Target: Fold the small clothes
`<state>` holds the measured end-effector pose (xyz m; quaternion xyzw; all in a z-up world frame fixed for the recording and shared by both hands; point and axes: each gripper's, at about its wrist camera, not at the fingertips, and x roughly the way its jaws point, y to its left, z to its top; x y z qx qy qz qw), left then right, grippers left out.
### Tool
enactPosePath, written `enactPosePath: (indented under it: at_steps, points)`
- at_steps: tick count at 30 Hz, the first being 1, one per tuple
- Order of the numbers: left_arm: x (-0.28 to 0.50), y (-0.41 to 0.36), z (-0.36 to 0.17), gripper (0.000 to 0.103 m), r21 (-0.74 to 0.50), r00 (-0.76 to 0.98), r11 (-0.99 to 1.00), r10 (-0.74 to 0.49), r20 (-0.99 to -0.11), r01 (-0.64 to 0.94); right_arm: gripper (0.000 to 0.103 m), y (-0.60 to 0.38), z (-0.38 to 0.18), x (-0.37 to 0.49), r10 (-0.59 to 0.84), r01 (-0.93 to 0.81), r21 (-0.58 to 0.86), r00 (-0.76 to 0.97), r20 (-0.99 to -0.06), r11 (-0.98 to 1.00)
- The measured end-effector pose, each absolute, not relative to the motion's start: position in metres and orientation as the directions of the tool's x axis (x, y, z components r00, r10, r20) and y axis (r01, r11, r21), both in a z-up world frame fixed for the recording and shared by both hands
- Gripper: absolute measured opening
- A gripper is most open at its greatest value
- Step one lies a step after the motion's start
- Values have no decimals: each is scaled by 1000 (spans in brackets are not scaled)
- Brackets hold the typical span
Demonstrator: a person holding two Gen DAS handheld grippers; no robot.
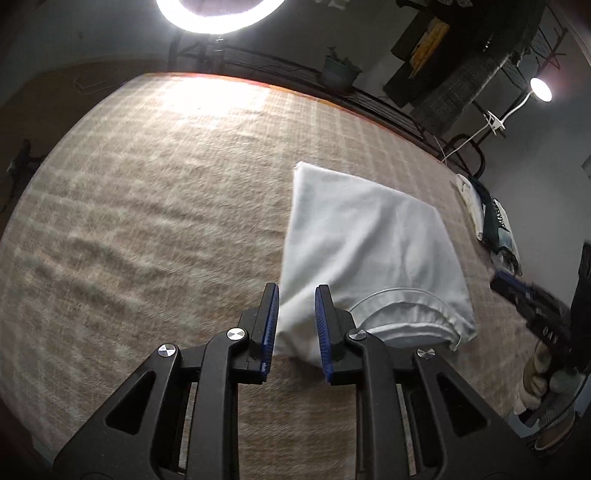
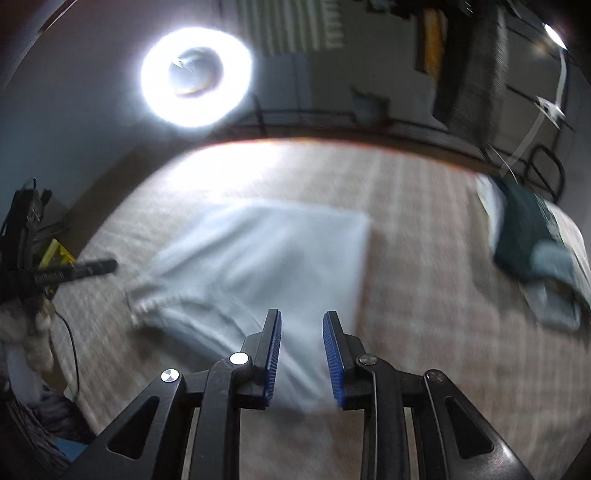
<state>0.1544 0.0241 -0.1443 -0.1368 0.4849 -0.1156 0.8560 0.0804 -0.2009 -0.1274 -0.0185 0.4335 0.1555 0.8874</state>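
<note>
White folded garment (image 1: 373, 254) lies flat on the beige blanket (image 1: 147, 221), just ahead of both tongs. Left gripper (image 1: 296, 325): jaws moderately apart, empty, over the garment's near corner; contact unclear. Right gripper (image 2: 301, 352): same gap, empty, above the near edge, view blurred. Bare blanket left of left gripper; folded stack (image 2: 535, 251) far right.

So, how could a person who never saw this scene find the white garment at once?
Look at the wide beige checked blanket under the ring light. The white garment lies folded in its middle, just ahead of both open grippers. Unlike the dark green and pale clothes stacked at the far right edge, it is plain white, with an elastic waistband showing.
</note>
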Motion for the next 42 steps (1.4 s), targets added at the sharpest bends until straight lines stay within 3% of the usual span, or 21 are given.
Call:
enactPosePath:
  at_steps: [5,10,16,22,27,35,42]
  points:
    - [164,-6,-151,18,-284,502,953,-297,-812,106,25,-161,-123,124,297,-328,105,617,-729,939]
    - [170,-22,-165,18,-186,487,969,-244,-839,166,22,-133,-154,181,291,-305,131,568,-770,943]
    - [181,-10,-184,18,-178,443,973,-225,-868,146,21,-138,-189,212,234,-243,122,516,-824,962]
    - [182,-7,-192,29,-174,424,972,-225,-877,155,25,-125,-203,218,188,-276,52,496,-848,960]
    - [177,0,-180,29,-210,437,966,-255,-863,149,25,-140,-186,206,236,-256,122,483,-844,959]
    - [185,27,-164,35,-299,465,951,-301,-833,79,28,-157,-121,146,116,-231,-35,609,-785,972]
    - [200,33,-179,40,-403,403,915,-374,-836,12,31,-174,-105,124,61,-193,-86,645,-762,977]
